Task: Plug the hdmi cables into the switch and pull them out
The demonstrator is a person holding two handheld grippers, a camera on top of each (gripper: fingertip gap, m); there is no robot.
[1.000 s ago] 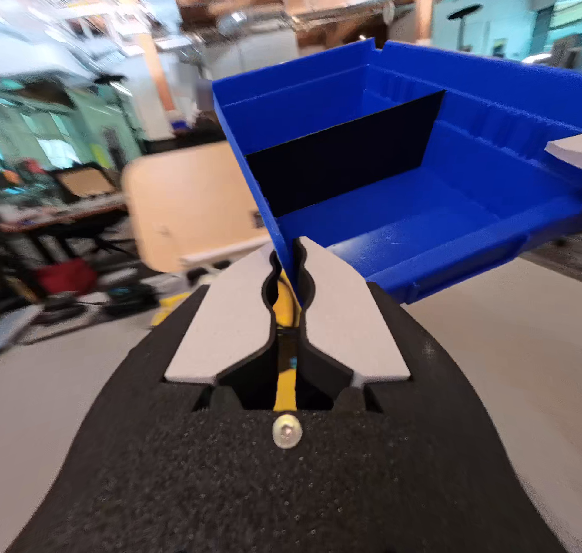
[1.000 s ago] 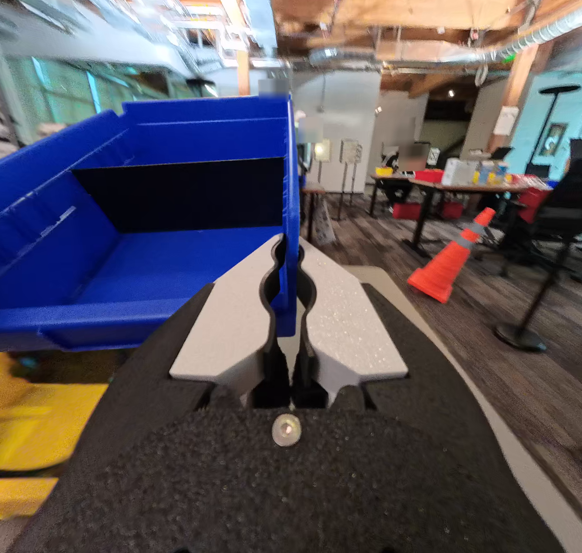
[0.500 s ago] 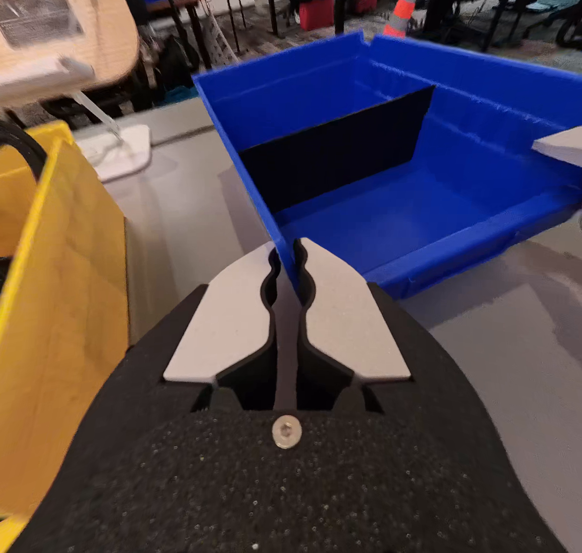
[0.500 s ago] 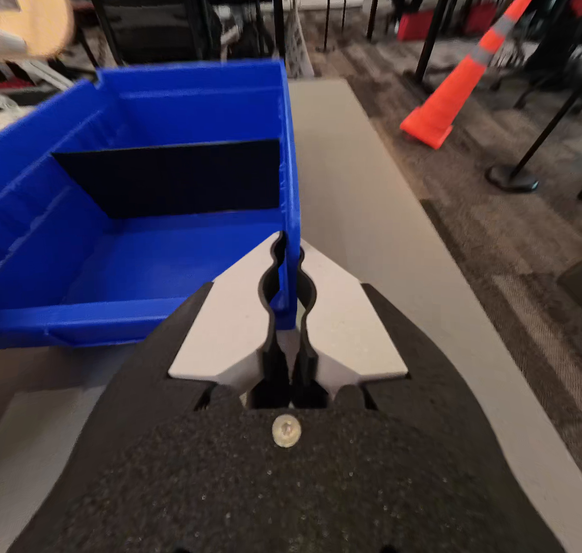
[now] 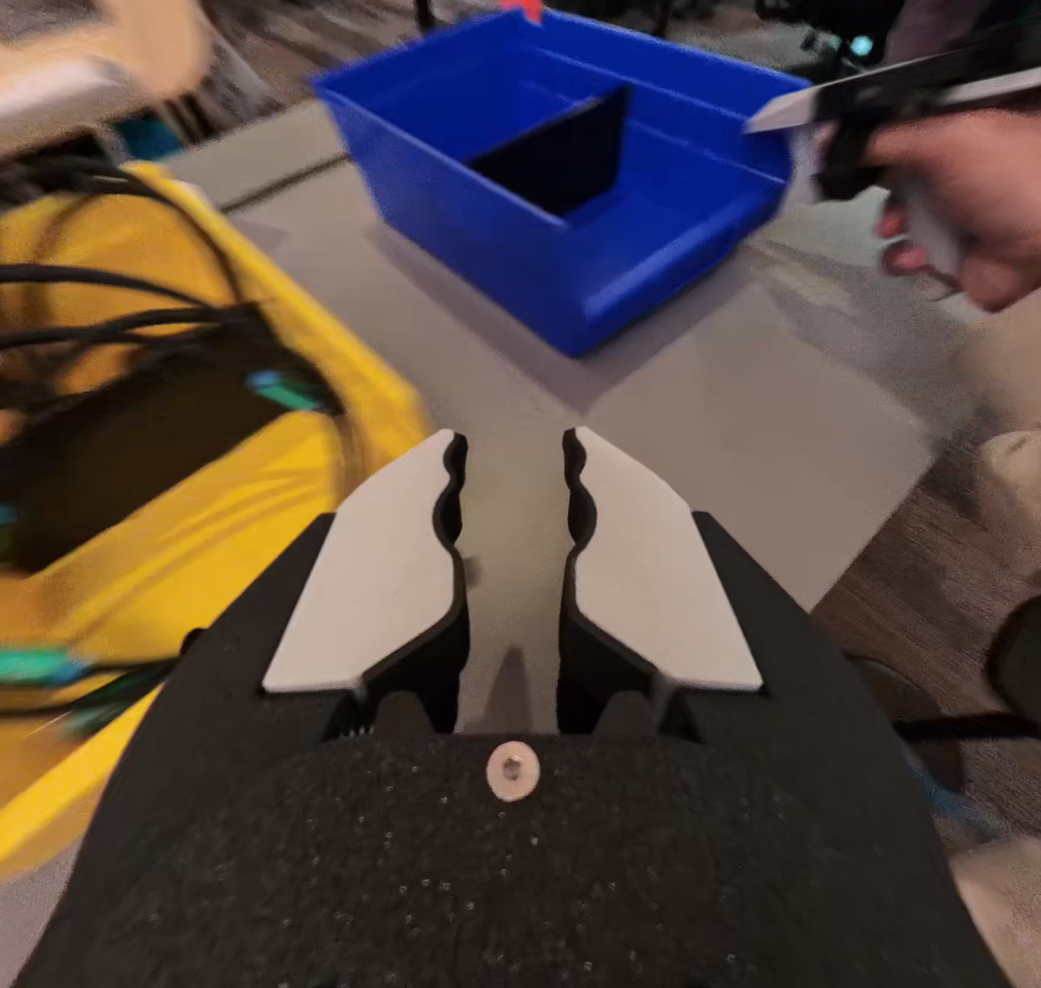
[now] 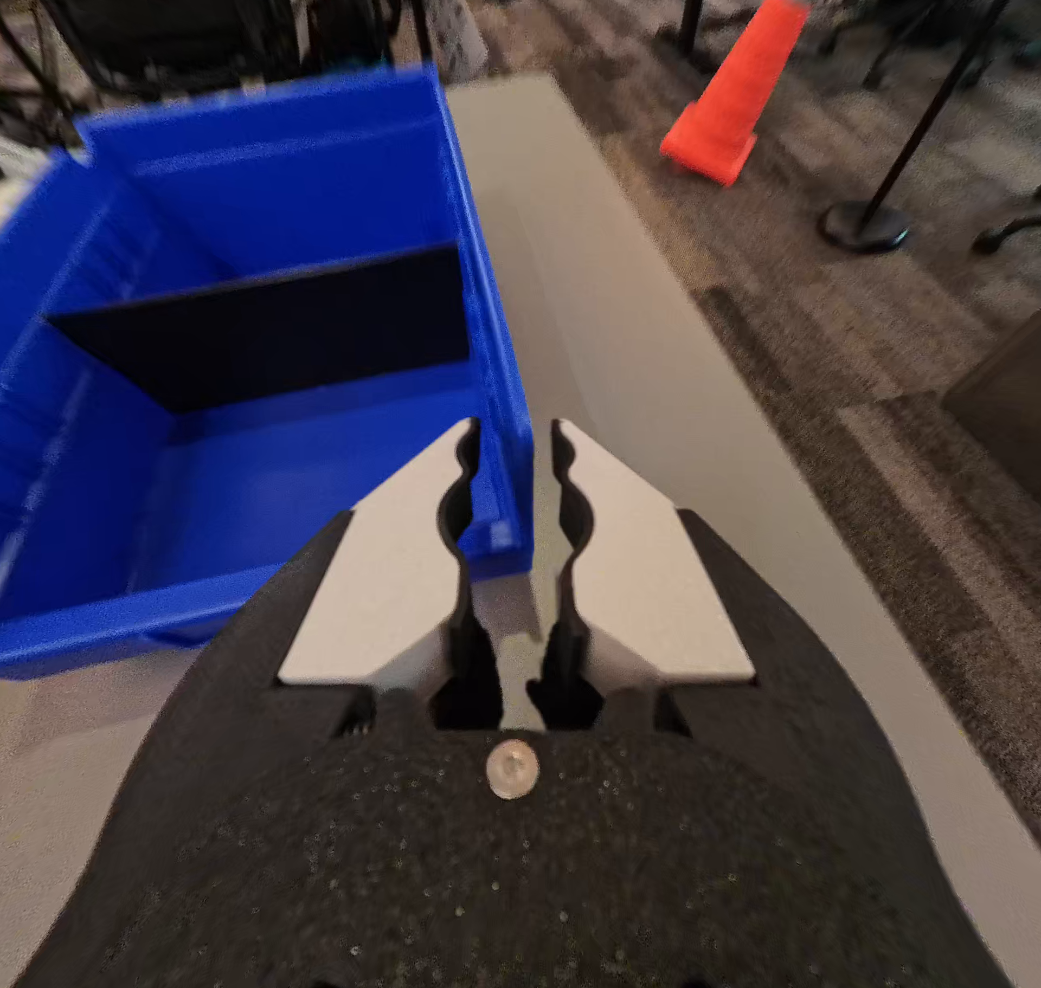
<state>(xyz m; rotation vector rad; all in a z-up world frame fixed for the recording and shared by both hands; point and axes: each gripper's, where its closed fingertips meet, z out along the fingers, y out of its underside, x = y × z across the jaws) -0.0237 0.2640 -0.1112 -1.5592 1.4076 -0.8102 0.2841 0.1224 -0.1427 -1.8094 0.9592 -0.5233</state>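
Observation:
Black cables (image 5: 141,319) with teal plugs (image 5: 281,392) lie in a yellow bin (image 5: 349,341) at the left of the left wrist view, blurred. I cannot make out a switch. An empty blue bin (image 5: 479,240) with a black divider (image 5: 563,167) stands on the grey table (image 5: 704,426). My left gripper (image 5: 514,437) is open and empty, well back from the blue bin. My right gripper (image 6: 515,426) is open, its fingers either side of the blue bin's (image 6: 253,184) near right corner, not pinching it. It also shows in the left wrist view (image 5: 788,111), held by a hand (image 5: 957,217).
The table's right edge (image 6: 845,595) runs close beside my right gripper, with carpet floor beyond. An orange cone (image 6: 743,77) and a black stand base (image 6: 864,223) are on the floor. The yellow bin is close to my left gripper's left side. About 35 centimetres separates my left fingertips from my right.
Both grippers have let go of the blue bin's side walls and opened. The bin now rests on the table. My left gripper has pulled back from it.

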